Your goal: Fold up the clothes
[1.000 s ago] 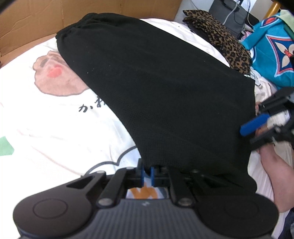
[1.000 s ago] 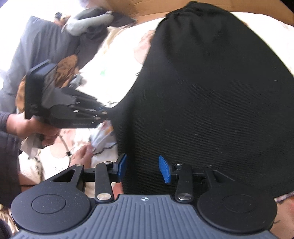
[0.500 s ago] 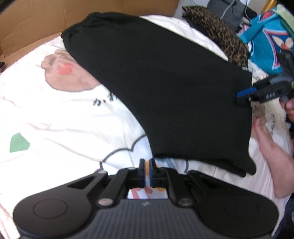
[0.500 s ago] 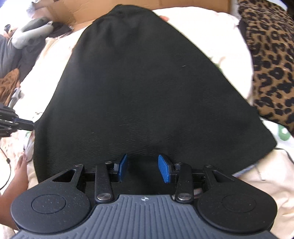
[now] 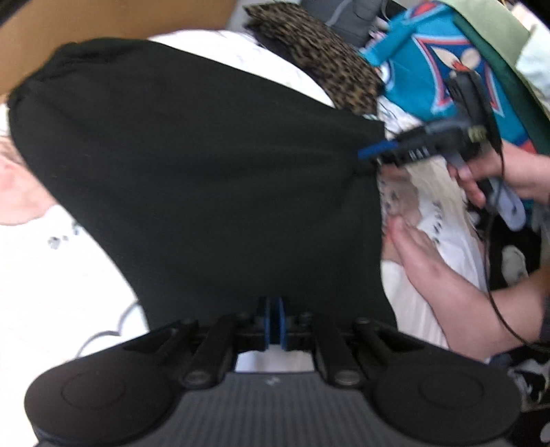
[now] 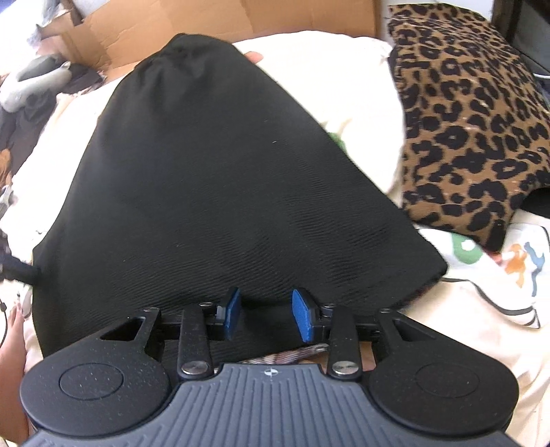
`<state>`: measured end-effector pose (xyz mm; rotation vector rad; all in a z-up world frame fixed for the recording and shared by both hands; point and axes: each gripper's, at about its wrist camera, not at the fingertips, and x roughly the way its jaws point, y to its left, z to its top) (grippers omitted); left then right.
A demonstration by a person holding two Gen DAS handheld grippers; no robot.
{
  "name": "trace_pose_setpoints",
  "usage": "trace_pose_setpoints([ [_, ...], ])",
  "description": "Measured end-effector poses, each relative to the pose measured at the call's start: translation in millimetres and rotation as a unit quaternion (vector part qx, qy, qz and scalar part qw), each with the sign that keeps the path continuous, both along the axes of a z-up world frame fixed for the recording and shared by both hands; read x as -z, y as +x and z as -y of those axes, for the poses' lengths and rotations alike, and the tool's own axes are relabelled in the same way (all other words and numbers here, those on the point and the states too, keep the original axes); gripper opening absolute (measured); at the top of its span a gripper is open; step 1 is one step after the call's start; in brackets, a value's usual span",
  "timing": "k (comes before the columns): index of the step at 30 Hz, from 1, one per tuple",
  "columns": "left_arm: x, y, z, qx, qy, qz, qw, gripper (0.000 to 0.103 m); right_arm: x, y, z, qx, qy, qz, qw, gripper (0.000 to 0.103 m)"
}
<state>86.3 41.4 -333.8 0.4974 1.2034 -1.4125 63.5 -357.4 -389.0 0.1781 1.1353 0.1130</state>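
Observation:
A black garment point(image 5: 213, 178) lies spread flat on a white printed bed sheet point(image 5: 51, 292). My left gripper point(image 5: 274, 321) is at the garment's near hem with its blue pads pressed together on the edge. The right wrist view shows it as a dark tip point(image 6: 20, 271) at the cloth's left corner. My right gripper point(image 6: 266, 299) is over another edge of the black garment point(image 6: 220, 192). Its jaws are closing, with cloth between the pads, which stand apart. In the left wrist view the right gripper point(image 5: 373, 156) reaches the garment's right edge, held by a person's hand point(image 5: 481, 172).
A leopard-print fabric point(image 6: 474, 120) lies right of the garment, and a teal patterned cloth point(image 5: 422, 62) lies beyond it. Cardboard point(image 6: 240, 17) stands behind the bed. A bare forearm point(image 5: 447, 292) rests on the sheet point(image 6: 481, 344) at the right. Grey clutter point(image 6: 31, 82) sits far left.
The right gripper swung across the garment to its edge and its jaws narrowed. The left gripper stayed shut at the hem while its view swung towards the right-hand side.

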Motion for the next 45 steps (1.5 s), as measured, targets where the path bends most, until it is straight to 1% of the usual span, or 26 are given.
trace_pose_setpoints([
  [3,7.4,-3.5,-10.4,0.012,0.014,-0.009,0.9998,0.007,0.0,-1.7,7.1,0.006,-0.003,0.005,1.0,0.038],
  [4,13.3,-8.8,0.5,0.019,0.019,-0.009,0.9996,0.007,0.0,-1.6,10.5,0.011,-0.002,0.005,1.0,0.038],
  [5,21.4,-16.5,19.8,0.026,0.024,-0.007,0.9993,0.007,0.1,-1.7,12.8,0.013,-0.003,0.005,1.0,0.038],
  [6,26.4,-19.8,27.0,0.03,0.03,-0.005,0.9991,0.008,-0.7,-3.0,15.9,0.014,-0.004,0.005,1.0,0.038],
  [9,34.4,-21.0,29.9,0.03,0.042,-0.008,0.9986,0.008,-2.2,-6.7,23.1,0.017,-0.014,0.001,1.0,0.038],
  [11,36.0,-22.1,30.3,0.03,0.047,-0.01,0.9984,0.008,-3.5,-10.5,28.8,0.03,-0.026,-0.004,0.999,0.038],
  [14,34.9,-26.5,30.7,0.038,0.052,-0.012,0.9978,0.008,-3.1,-15.0,45.7,0.068,-0.036,-0.011,0.997,0.039],
  [18,26.3,-27.5,28.7,0.054,0.054,-0.015,0.9969,0.009,-9.2,-22.2,72.1,0.118,-0.016,0.003,0.993,0.04],
  [22,11.9,-14.0,37.7,0.039,0.058,-0.027,0.9972,0.012,-13.0,-24.2,90.9,0.151,0.03,0.024,0.988,0.044],
  [24,3.0,-4.8,42.3,0.027,0.066,-0.022,0.9972,0.013,-9.7,-23.1,95.4,0.166,0.049,0.029,0.984,0.045],
  [27,-13.6,6.4,50.5,0.0,0.09,-0.016,0.9958,0.014,-5.0,-21.8,100.8,0.186,0.076,0.036,0.979,0.045],
  [30,-28.0,14.1,61.3,-0.016,0.099,-0.001,0.9949,0.016,-2.3,-25.7,102.3,0.204,0.097,0.048,0.973,0.045],
  [34,-39.1,21.1,65.0,-0.061,0.118,0.005,0.9911,0.018,6.0,-29.6,107.9,0.228,0.127,0.056,0.964,0.046],
  [37,-45.0,22.0,60.7,-0.105,0.127,0.002,0.9863,0.019,13.3,-31.8,110.3,0.231,0.144,0.054,0.961,0.046],
  [39,-49.7,22.8,55.1,-0.134,0.129,-0.003,0.9825,0.02,16.5,-32.8,111.4,0.224,0.152,0.056,0.961,0.046],
  [42,-55.8,18.3,44.1,-0.169,0.125,-0.011,0.9776,0.023,22.1,-34.8,116.6,0.235,0.17,0.061,0.955,0.046],
  [45,-56.4,11.5,35.7,-0.208,0.125,-0.027,0.9697,0.023,27.1,-36.0,119.5,0.244,0.184,0.064,0.95,0.046],
])
